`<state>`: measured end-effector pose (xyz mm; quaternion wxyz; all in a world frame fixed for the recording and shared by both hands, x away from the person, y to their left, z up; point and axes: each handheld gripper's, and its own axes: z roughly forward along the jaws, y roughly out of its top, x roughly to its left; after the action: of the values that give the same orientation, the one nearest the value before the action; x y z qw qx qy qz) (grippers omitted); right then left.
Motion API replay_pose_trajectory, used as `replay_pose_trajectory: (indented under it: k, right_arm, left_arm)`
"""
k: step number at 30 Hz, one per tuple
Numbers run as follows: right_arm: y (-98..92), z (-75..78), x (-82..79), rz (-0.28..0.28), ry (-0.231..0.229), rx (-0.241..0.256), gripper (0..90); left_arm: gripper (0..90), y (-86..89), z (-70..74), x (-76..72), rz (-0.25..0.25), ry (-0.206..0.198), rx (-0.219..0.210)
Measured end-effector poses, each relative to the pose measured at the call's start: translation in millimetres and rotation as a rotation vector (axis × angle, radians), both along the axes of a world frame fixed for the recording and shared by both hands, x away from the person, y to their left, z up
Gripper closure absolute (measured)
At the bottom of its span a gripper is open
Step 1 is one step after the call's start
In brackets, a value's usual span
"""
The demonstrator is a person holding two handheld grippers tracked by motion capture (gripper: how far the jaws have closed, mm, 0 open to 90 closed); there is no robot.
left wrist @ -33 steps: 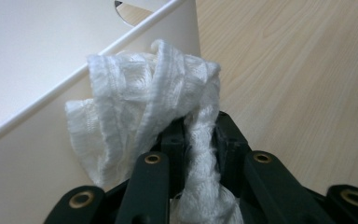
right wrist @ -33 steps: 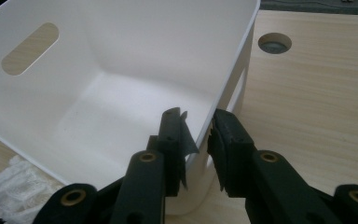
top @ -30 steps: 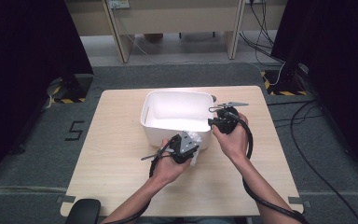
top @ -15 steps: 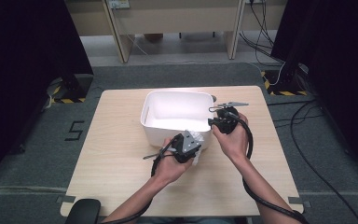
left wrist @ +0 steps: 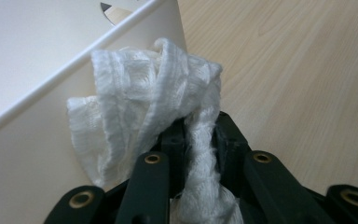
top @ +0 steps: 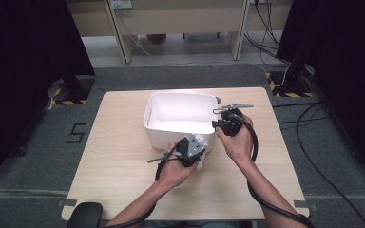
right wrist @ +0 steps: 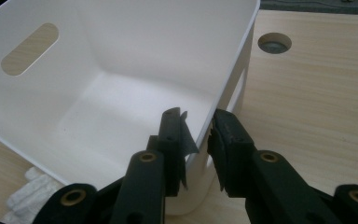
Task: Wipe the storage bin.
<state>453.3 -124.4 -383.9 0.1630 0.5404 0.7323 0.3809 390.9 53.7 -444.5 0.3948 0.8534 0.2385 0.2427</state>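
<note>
A light wooden table (top: 119, 156) is standing on grey carpet (top: 38, 156), with a round cable hole (right wrist: 274, 43) in its top near the far right corner of a white plastic bin (top: 171, 127). The bin is sitting at the middle of the table, open side up, with an oval handle slot (right wrist: 29, 49) cut in one end wall. Beyond the table, pale desk legs (top: 119, 28) and loose cables (top: 271, 33) are showing, and black curtains (top: 24, 42) are hanging at both sides. A dark number 5 (top: 76, 133) is marked on the carpet left of the table.

The left gripper (top: 195, 148) is hovering just against the bin's near wall, its jaws pinching a white woven cloth (left wrist: 154, 102) that is bunching up above them and touching the bin's rim. The right gripper (top: 222, 124) is sitting at the bin's near right corner, its jaws straddling the bin's wall with one inside and one outside, nearly closed on it; whether they are actually pressing the wall I cannot tell. A person's bare forearms (top: 266, 185) are reaching in from the near edge
</note>
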Motion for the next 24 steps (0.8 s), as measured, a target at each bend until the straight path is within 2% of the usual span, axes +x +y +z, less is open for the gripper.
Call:
replay_pose_trajectory:
  k: [24]
  right_arm:
    - [0.1,0.0,-0.4,0.005,-0.003,-0.005,74.4]
  left_arm:
    - [77.1,-3.4,-24.1,2.8,-0.002,0.031,0.045]
